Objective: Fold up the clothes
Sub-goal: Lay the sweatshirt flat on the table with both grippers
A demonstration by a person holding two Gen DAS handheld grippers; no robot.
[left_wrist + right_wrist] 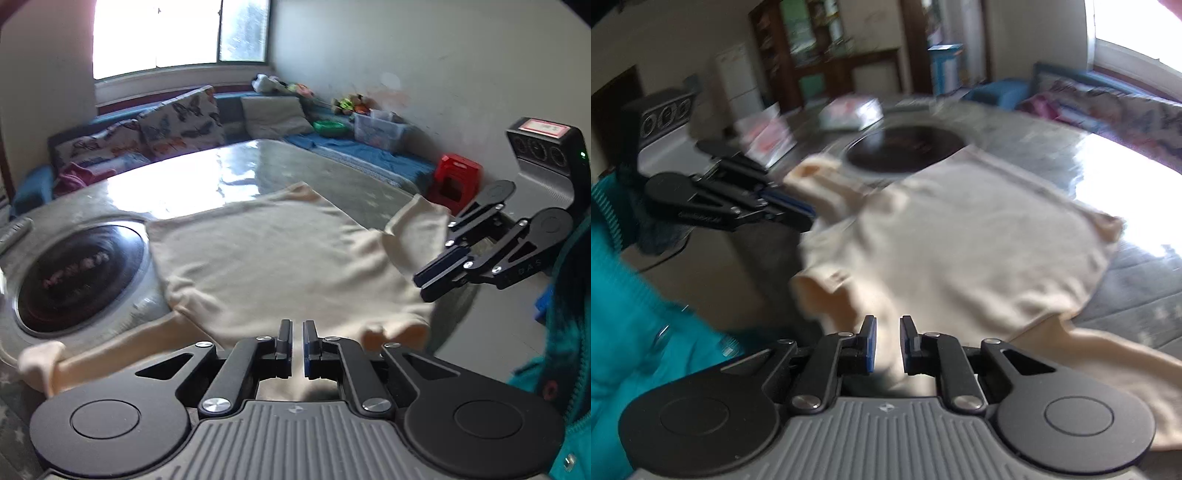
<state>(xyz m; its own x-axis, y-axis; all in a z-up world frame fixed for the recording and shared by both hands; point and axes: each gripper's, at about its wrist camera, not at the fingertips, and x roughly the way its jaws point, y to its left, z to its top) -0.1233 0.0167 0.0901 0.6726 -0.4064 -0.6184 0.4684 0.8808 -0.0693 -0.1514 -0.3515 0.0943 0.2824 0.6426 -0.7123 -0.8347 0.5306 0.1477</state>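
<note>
Left wrist view: a cream shirt (273, 258) lies spread on the desk (207, 177), just beside a dark round inset (77, 273). The left gripper (297, 343) hovers over the shirt's near edge, jaws a narrow gap apart, holding nothing. The right gripper (888, 345) is slightly parted over blurred cloth; whether it pinches any is unclear.

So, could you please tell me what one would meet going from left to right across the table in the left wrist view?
Black round cooktop → cream shirt → right gripper → red stool, on the floor beyond the table's edge.
</note>
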